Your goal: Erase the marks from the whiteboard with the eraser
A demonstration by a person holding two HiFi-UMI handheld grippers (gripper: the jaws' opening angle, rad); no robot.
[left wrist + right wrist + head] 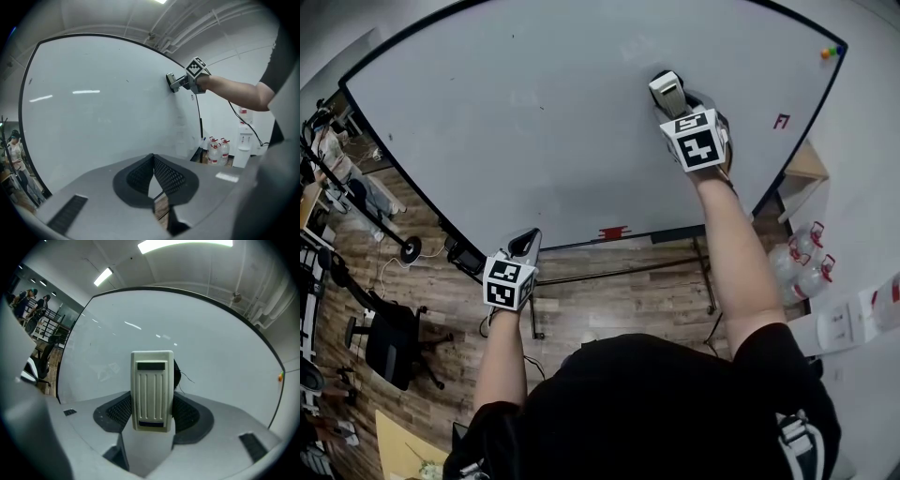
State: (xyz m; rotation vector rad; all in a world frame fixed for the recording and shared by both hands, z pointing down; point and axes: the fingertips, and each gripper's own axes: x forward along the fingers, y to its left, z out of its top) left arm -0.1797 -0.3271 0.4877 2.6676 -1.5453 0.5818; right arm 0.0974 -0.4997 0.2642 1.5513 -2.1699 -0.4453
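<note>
**Eraser up on the board in the right gripper, left gripper hanging low and empty**

The right gripper (671, 101) is raised to the upper right part of the whiteboard (534, 112), at the end of an outstretched bare forearm. Its fingers are clamped on the sides of the eraser (666, 90), a cream plastic block with ribbed grooves on its back. In the right gripper view the eraser (151, 390) stands upright between the two dark fingers and reaches well past their tips, with the white surface right behind it. A dark patch with a thin thread-like line shows at the eraser's right edge; I cannot tell whether it is ink or the eraser's own pad. From the left gripper view, the eraser (172, 82) meets the board's face.

The left gripper (525, 243) is held down by the board's lower edge, over the wooden floor (619, 300). Its fingers (140, 173) are pressed together at the tips with nothing between them.

The board is mostly white. A small red scribble (782, 121) sits near its right edge and a red patch (614, 232) lies along the bottom rail. Small coloured magnets (832, 52) cling to the top right corner.

Water bottles (802, 258) stand on the floor to the right of the board, and a black office chair (389, 342) is off to the left.
</note>
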